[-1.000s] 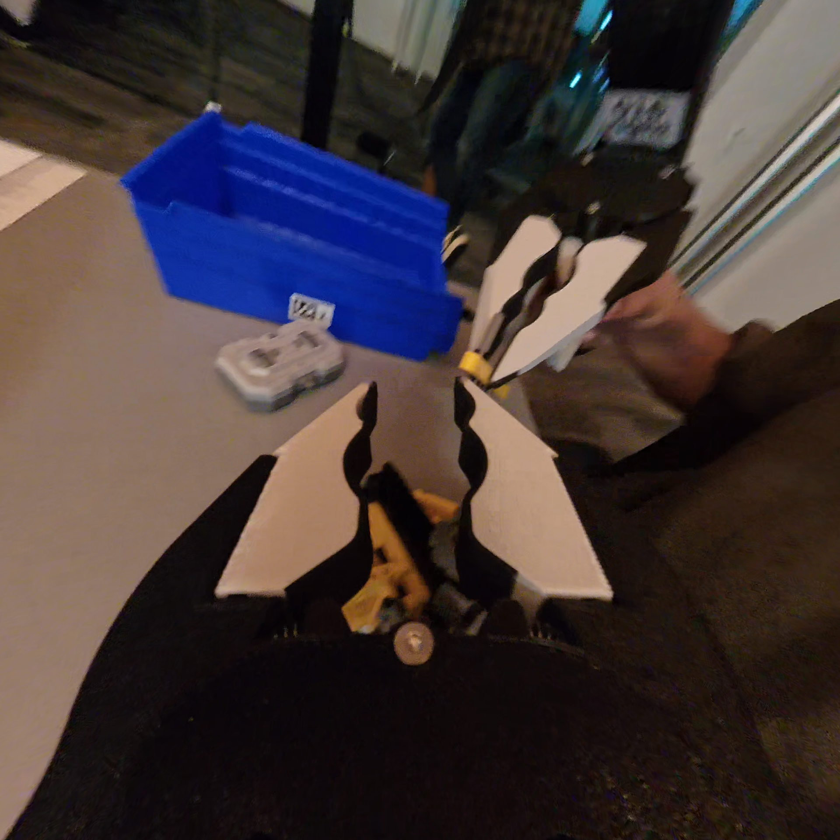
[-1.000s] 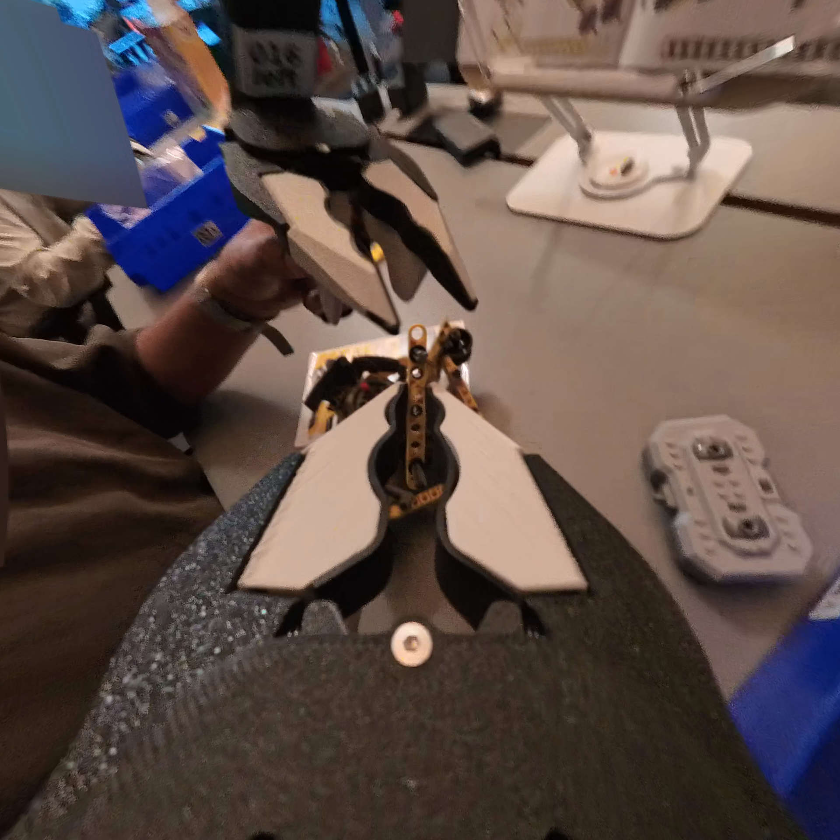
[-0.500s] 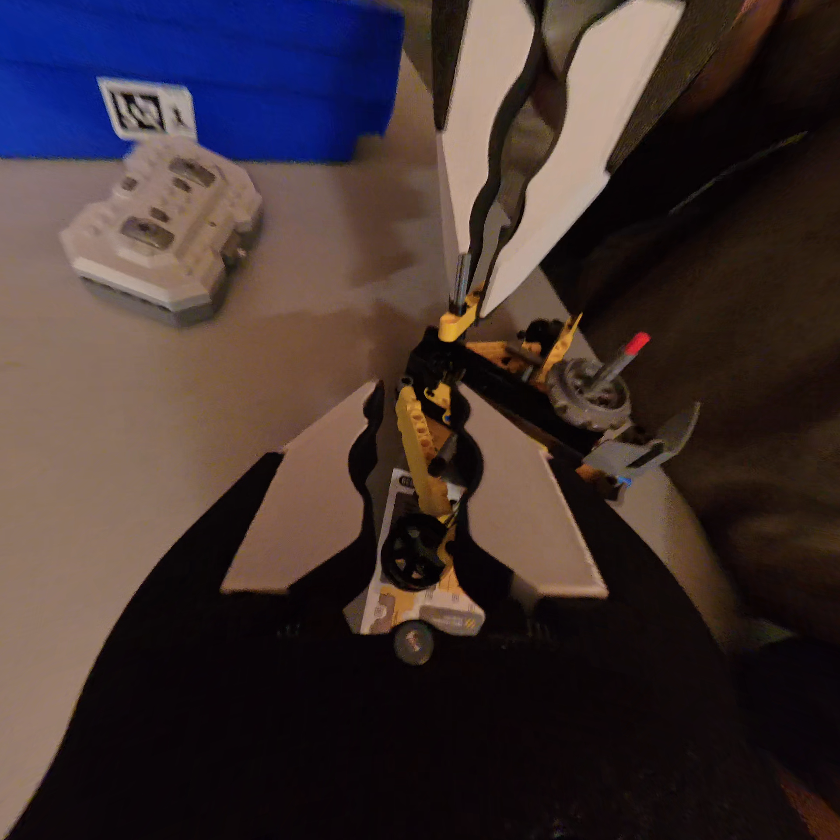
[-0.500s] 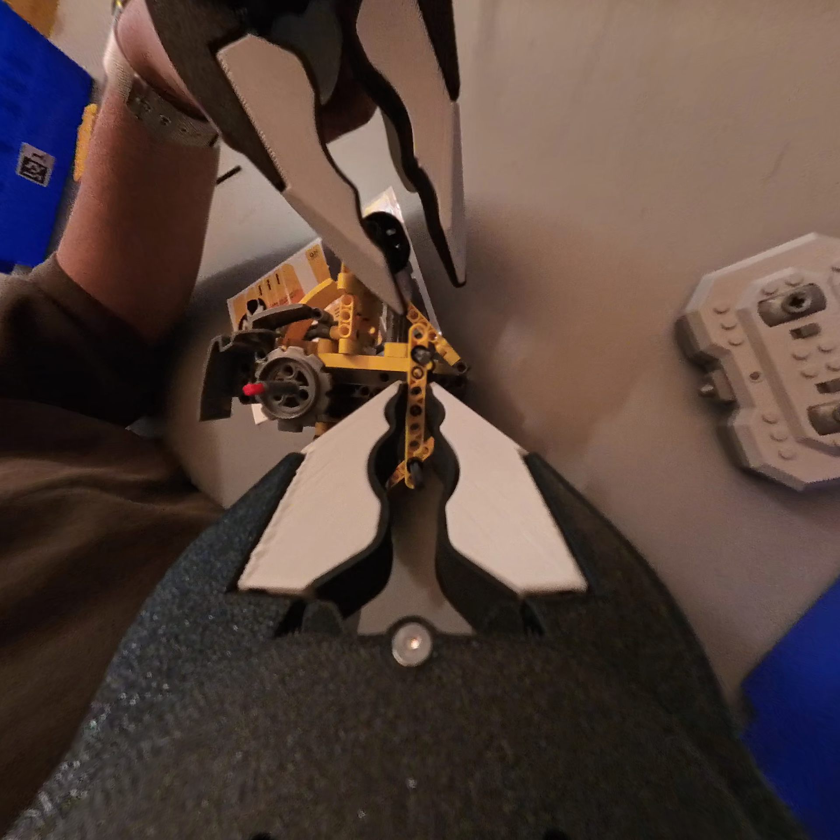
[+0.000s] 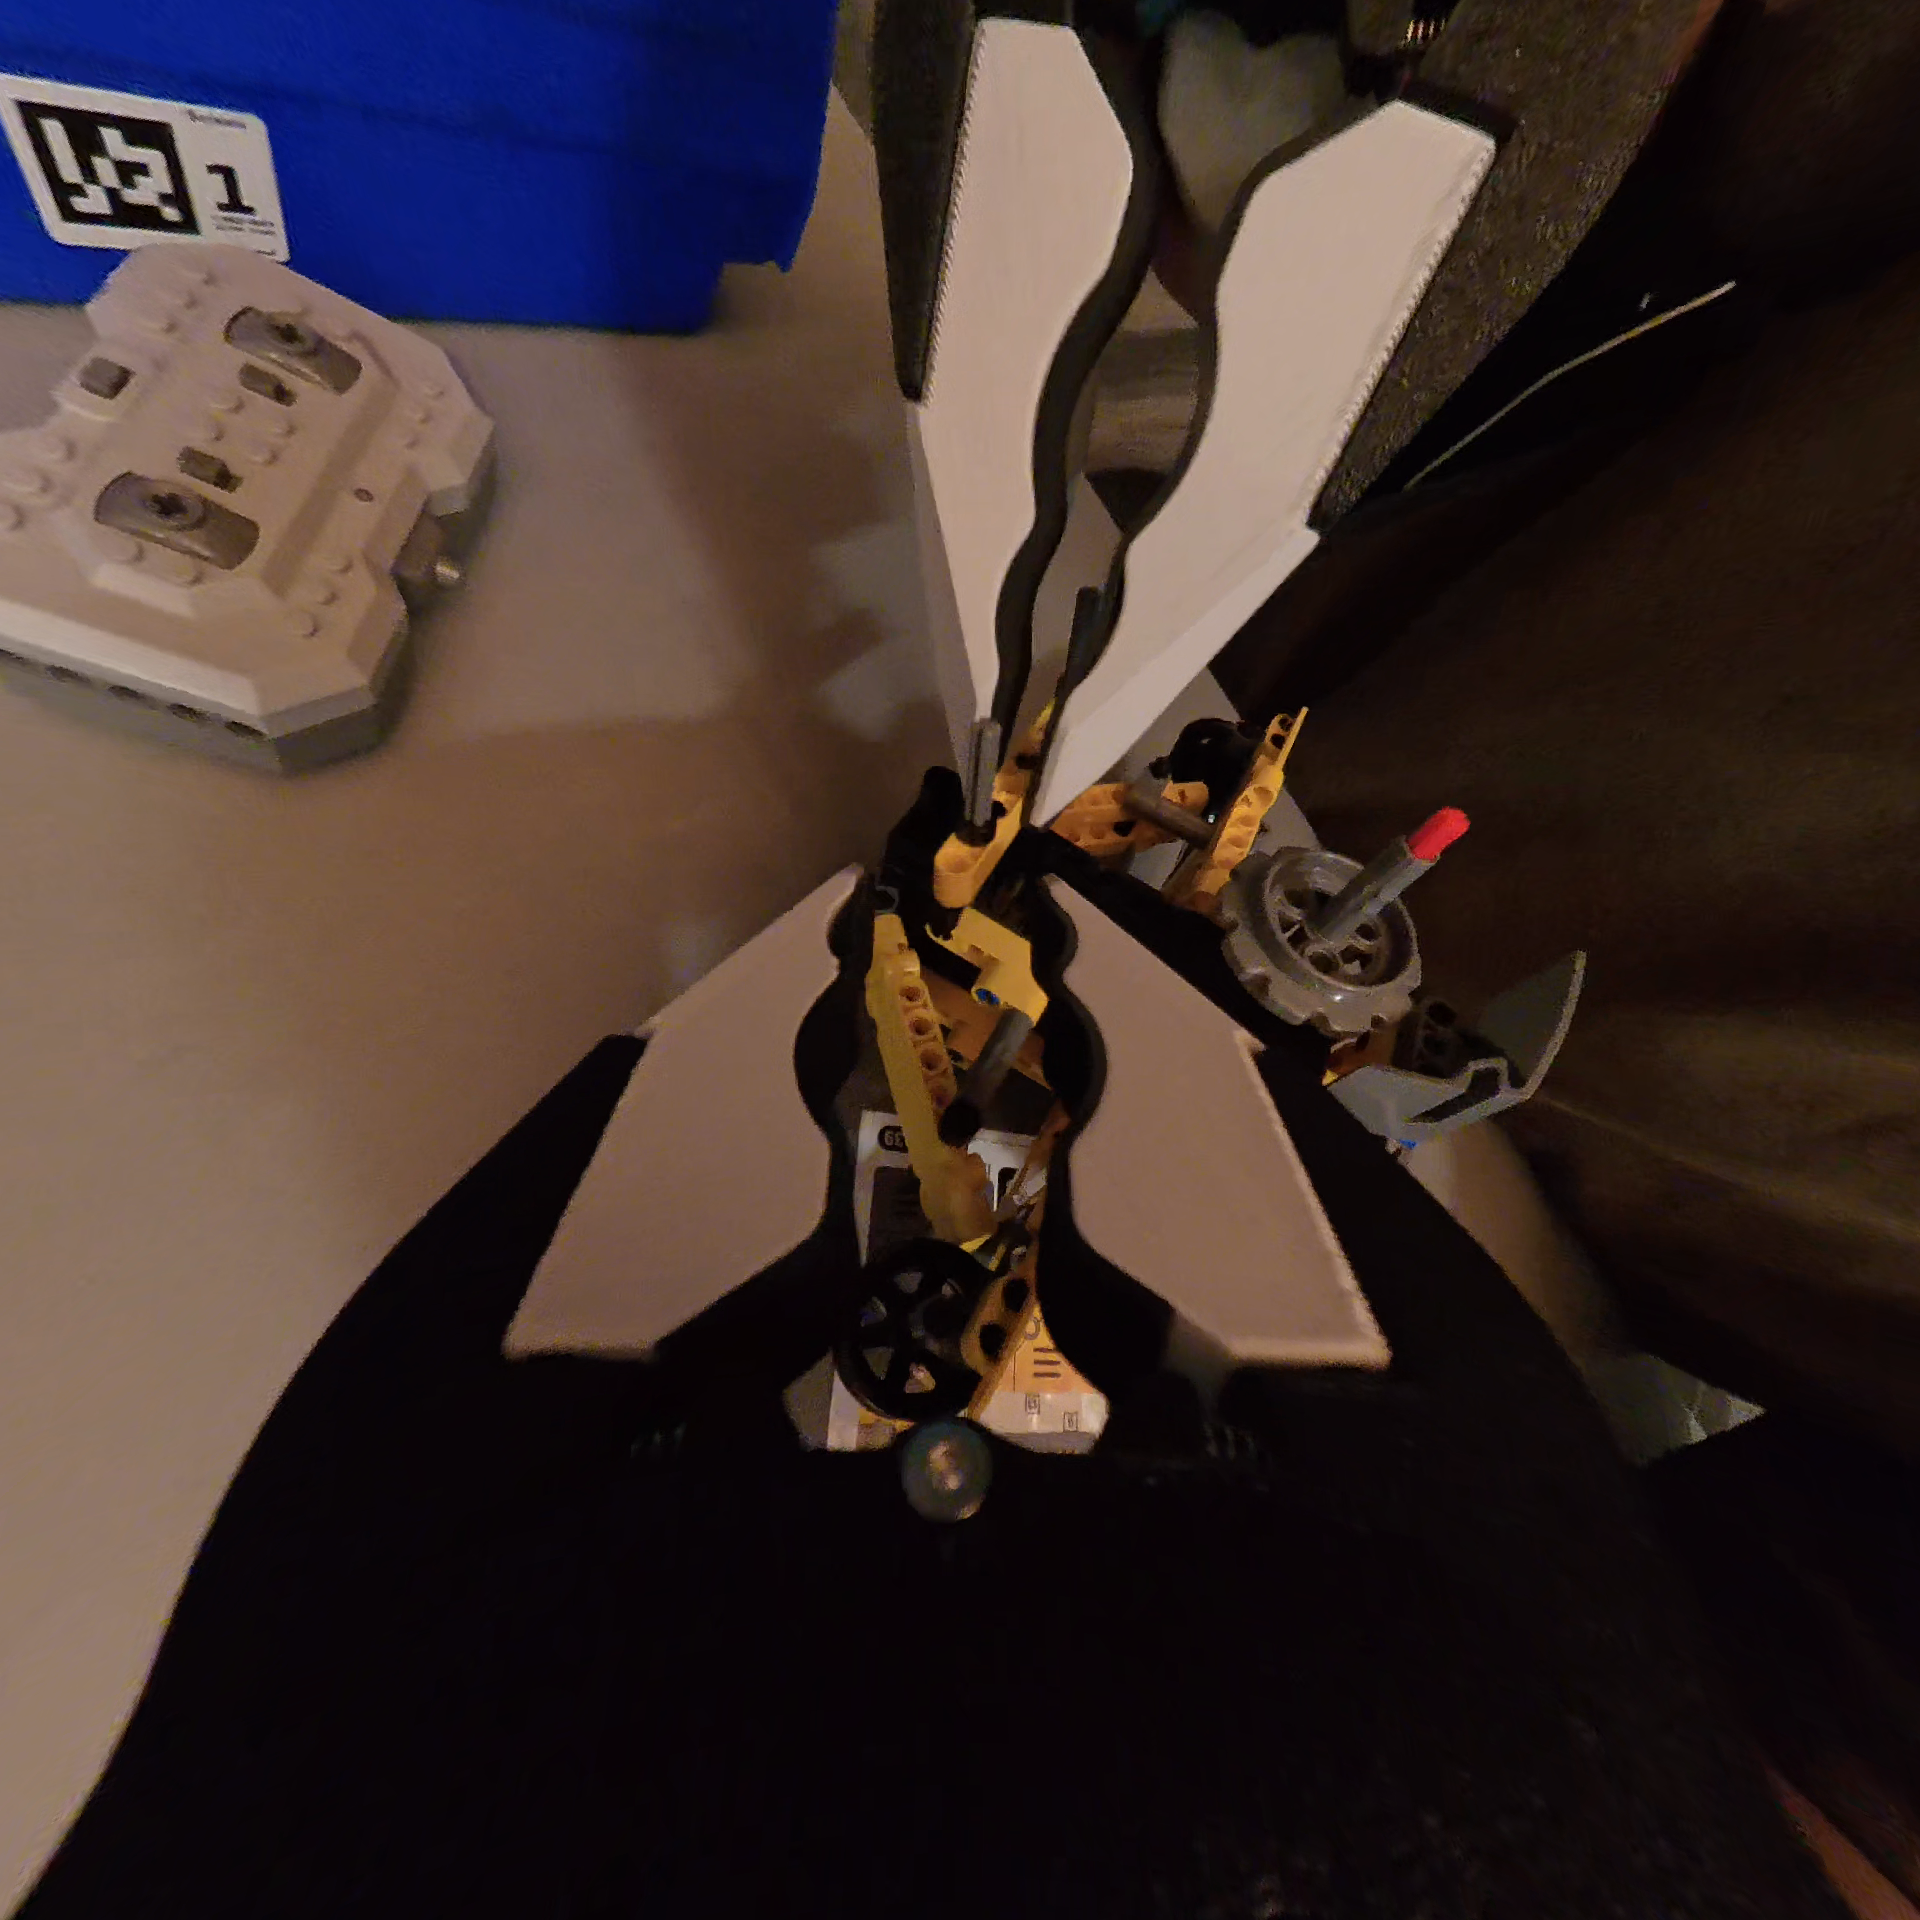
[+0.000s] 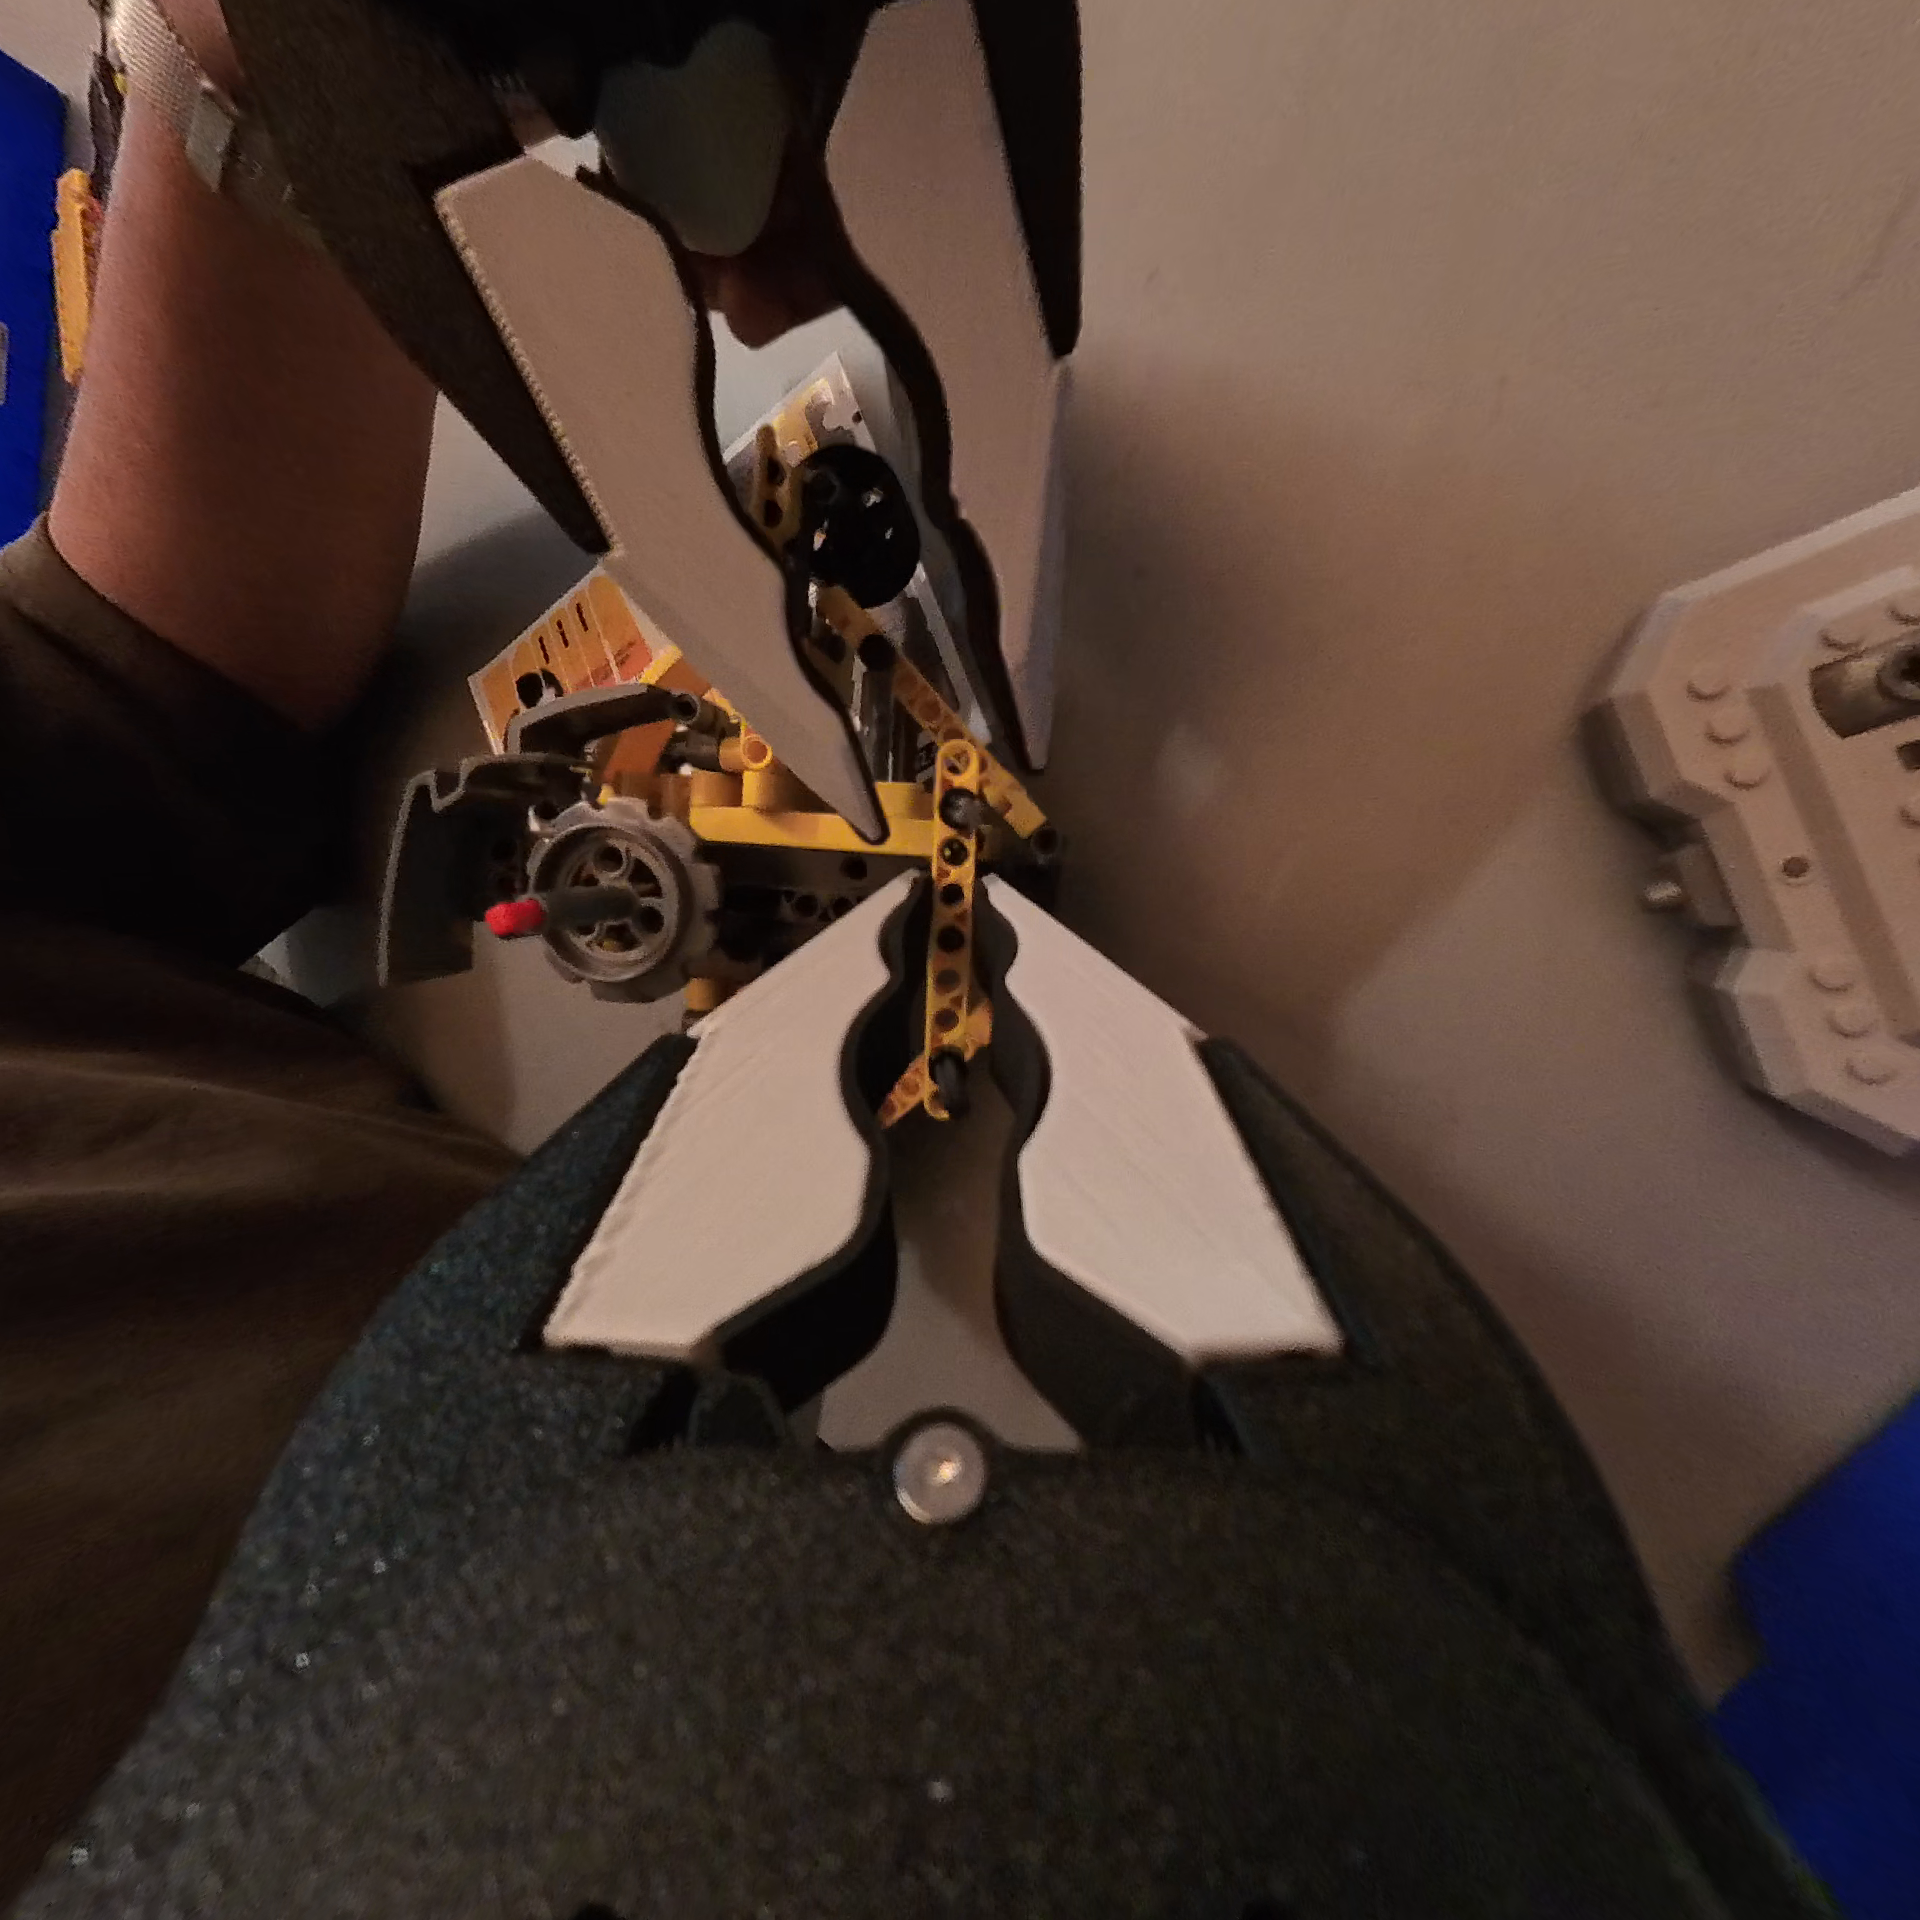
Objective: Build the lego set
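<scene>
Compared with half a second ago, both views sit closer in on the toy model; the two grippers have drawn nearer tip to tip and the gray block has slid toward the frame edge. The model, yellow and black, lies at the table's near edge on a printed leaflet. The right gripper is pinching a yellow holed beam of the model, its fingers almost pressed together on it. The left gripper straddles another yellow beam, its tips close on either side; I cannot tell whether it grips. A black wheel shows between the left gripper's fingers, and a gray gear with a red-tipped axle juts toward the table's edge. The gray block rests just in front of a blue bin that bears a white tag. A person's forearm and dark sleeve crowd the near side of the table
</scene>
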